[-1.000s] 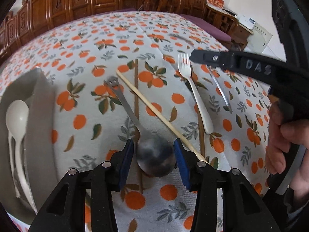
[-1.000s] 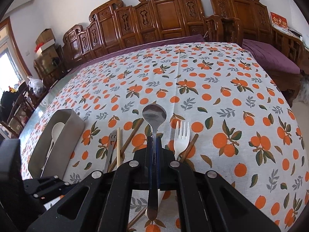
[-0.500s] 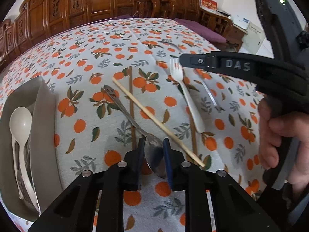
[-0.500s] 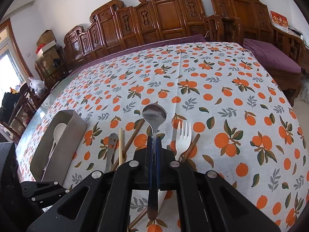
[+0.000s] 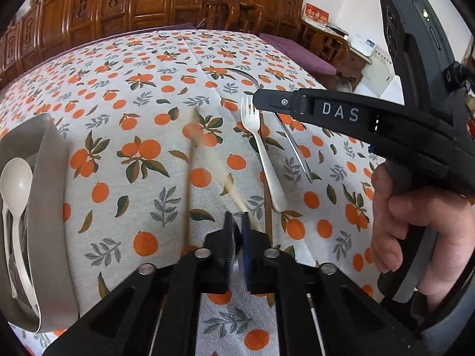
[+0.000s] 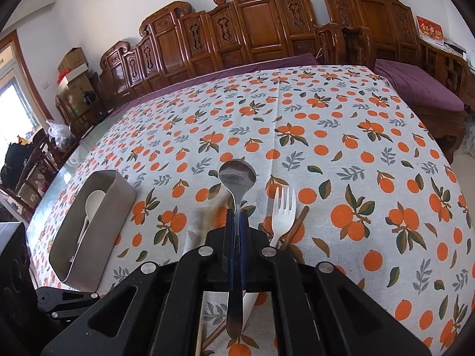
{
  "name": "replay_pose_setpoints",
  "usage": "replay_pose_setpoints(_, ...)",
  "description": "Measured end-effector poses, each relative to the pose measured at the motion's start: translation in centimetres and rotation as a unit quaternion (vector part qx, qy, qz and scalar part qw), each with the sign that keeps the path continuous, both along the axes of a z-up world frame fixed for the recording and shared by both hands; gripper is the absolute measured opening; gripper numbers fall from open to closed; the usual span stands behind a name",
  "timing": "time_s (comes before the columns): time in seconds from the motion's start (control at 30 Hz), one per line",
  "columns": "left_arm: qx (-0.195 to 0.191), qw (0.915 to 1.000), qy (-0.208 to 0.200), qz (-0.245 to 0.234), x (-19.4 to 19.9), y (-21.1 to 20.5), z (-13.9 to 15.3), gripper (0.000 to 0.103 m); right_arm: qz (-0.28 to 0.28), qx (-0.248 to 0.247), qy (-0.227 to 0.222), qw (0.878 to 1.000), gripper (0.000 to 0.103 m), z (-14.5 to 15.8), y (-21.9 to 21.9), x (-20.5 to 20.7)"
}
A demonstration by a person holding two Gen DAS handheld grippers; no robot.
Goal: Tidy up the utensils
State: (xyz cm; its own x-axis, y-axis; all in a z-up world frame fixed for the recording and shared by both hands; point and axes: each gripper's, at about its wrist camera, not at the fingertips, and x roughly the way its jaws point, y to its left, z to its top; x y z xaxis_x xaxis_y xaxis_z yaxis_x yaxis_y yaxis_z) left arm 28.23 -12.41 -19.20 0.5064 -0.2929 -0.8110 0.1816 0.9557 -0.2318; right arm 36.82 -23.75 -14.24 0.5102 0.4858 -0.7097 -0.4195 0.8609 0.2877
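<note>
Utensils spread over a tablecloth [image 6: 326, 124], holder at the left

A tray [image 6: 98, 228] at the left edge holds a plastic spoon [image 6: 93, 204]. To its right lie chopsticks [image 5: 187, 178], then a fork [image 6: 282, 216]; carved chairs [image 6: 252, 29] stand behind the table.

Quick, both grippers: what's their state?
Left gripper: jaws have just been closing, now shut; something pale shows between them, a hold cannot be told.
Right gripper: shut on the metal spoon.
</note>
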Motion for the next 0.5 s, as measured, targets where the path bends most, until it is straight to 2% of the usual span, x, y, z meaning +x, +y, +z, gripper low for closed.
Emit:
replay_pose_setpoints(0.17, -0.008, 0.9999, 0.008, 0.003, -0.3, 0.3, 0.1, 0.002, 0.002, 0.004, -0.002, 1.0, 0.004, 0.3, -0.2, -0.2)
replay_pose_setpoints(0.5, 0.01, 0.9997, -0.011, 0.019, -1.1, 2.3, 2.6, 0.002, 0.012, 0.012, -0.002, 1.0, 0.004, 0.7, 0.3, -0.8)
